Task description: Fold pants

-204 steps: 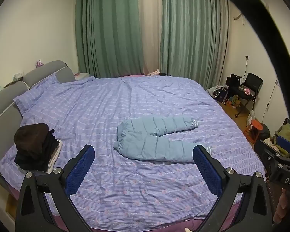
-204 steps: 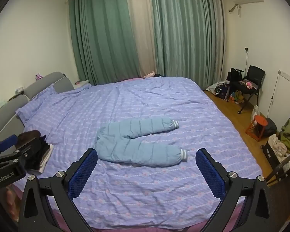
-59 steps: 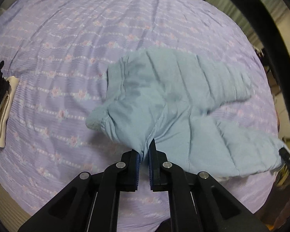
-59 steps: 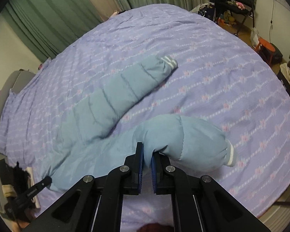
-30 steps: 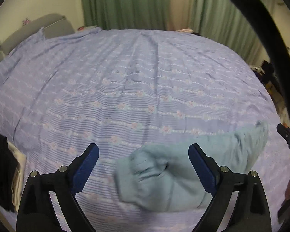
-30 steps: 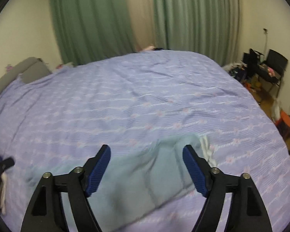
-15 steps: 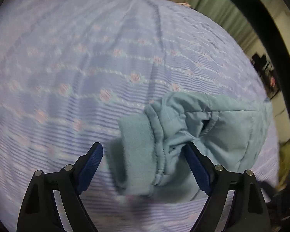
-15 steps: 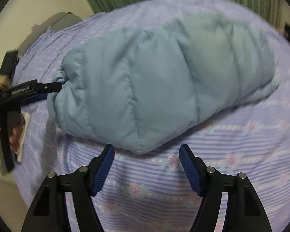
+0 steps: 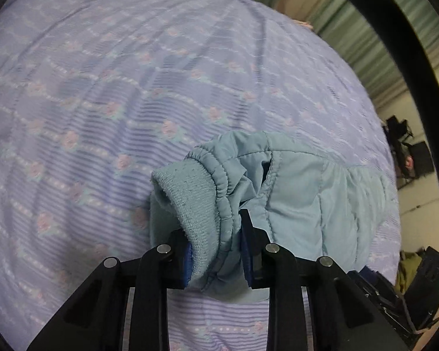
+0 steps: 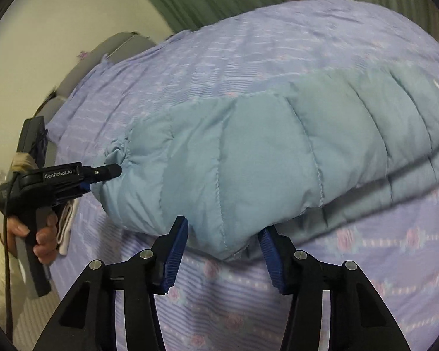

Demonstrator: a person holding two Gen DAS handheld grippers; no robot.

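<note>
Your left gripper (image 9: 216, 259) was clamped on the ribbed waistband of the pants (image 9: 292, 193), which lay doubled on the near part of the bed (image 9: 102, 87). Your right gripper (image 10: 224, 248) stood open, its pads (image 10: 175, 251) flanking the near padded edge.

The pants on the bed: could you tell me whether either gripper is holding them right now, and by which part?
The left gripper is shut on the pants at the ribbed waistband. The right gripper is open, its fingers straddling the padded edge without clamping it.
</note>
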